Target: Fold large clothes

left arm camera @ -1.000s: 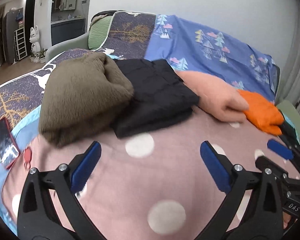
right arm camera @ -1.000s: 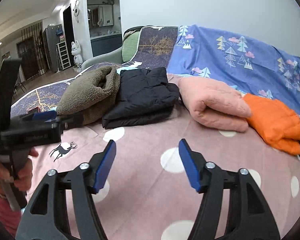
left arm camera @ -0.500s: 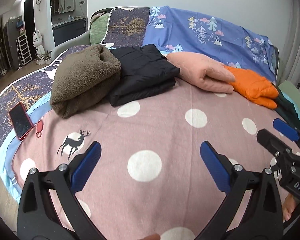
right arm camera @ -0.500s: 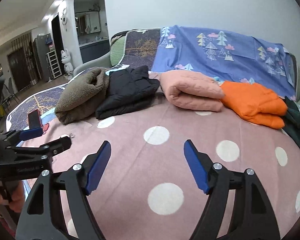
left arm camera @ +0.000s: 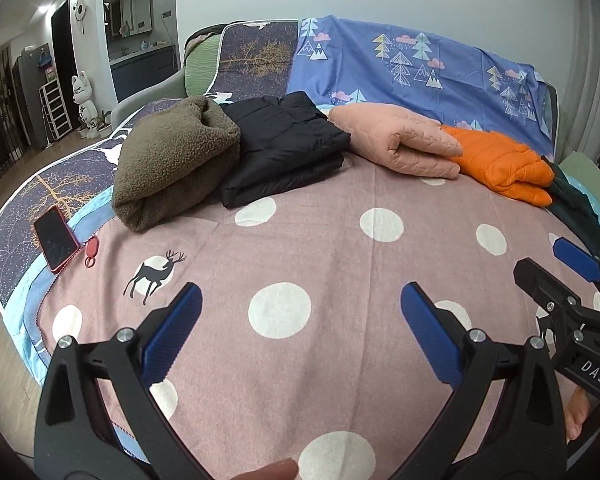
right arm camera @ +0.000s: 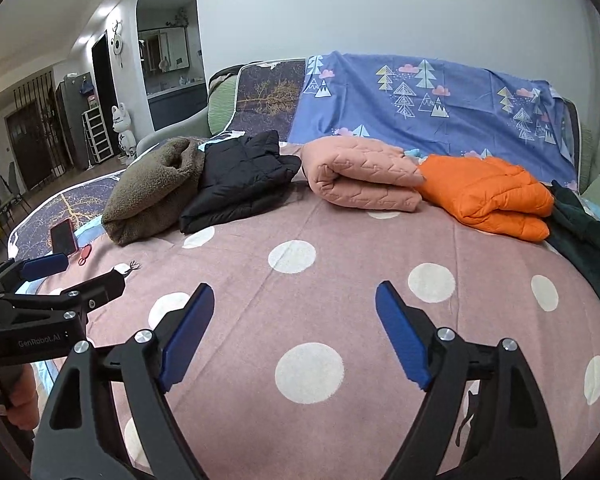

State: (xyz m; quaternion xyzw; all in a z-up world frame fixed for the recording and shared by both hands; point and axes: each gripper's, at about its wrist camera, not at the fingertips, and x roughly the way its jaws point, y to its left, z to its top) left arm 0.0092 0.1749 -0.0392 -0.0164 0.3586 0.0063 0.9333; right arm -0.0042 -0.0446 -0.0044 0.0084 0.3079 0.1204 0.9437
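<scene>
Both grippers hang wide open over the bed, holding nothing.
The left gripper (left arm camera: pixel 298 322) and right gripper (right arm camera: pixel 294 324) could bump the folded orange jacket (right arm camera: pixel 486 196) beside the dark green garment (right arm camera: pixel 584 236) at the bed's (right arm camera: pixel 340 280) right edge, undoing its folds.

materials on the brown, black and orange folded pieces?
Brown garment: looks like sherpa fleece, nubby matte pile. Black jacket: smooth, slightly sheened shell with quilted channels, probably padded nylon or polyester. Orange jacket: same puffy quilted look, smooth synthetic shell. Fibre content can't be confirmed.
</scene>
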